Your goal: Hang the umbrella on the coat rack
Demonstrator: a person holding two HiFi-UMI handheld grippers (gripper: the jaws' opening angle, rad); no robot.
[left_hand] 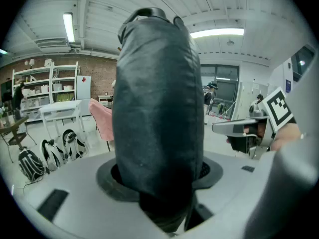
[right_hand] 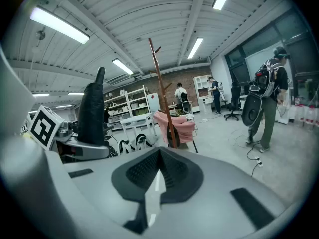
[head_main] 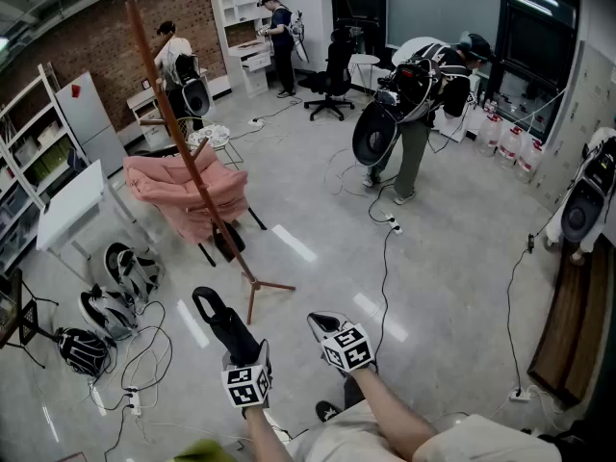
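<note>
Far to the left of the left gripper (head_main: 241, 357), three backpacks (head_main: 108, 308) lie on the floor. Beyond them, a white table (head_main: 69, 205) stands near the shelving. Ahead of the left gripper and a little to its left, well apart from it, we see the wooden coat rack (head_main: 179, 125). Its pole leans in the head view and its tripod foot is the part nearest the gripper. A pink chair (head_main: 178, 189) sits just behind the pole.

The left gripper has its jaws spread wide and pressed on the folded black umbrella (head_main: 219, 318). The umbrella sits in its sleeve and points forward, away from us, toward the rack's foot. In the left gripper view it fills the space between the pads. It hangs on no peg and is clear of the rack.

Just beside it on the right is the right gripper (head_main: 325, 327). Its jaws are drawn together, with only a thin slit of floor showing behind the tips and nothing caught between them. It touches neither the umbrella nor the other gripper.

Far ahead and to the right of the right gripper, a person (head_main: 414, 123) carrying a backpack rig stands on the grey floor. A cable (head_main: 387, 258) trails from there back toward us.
</note>
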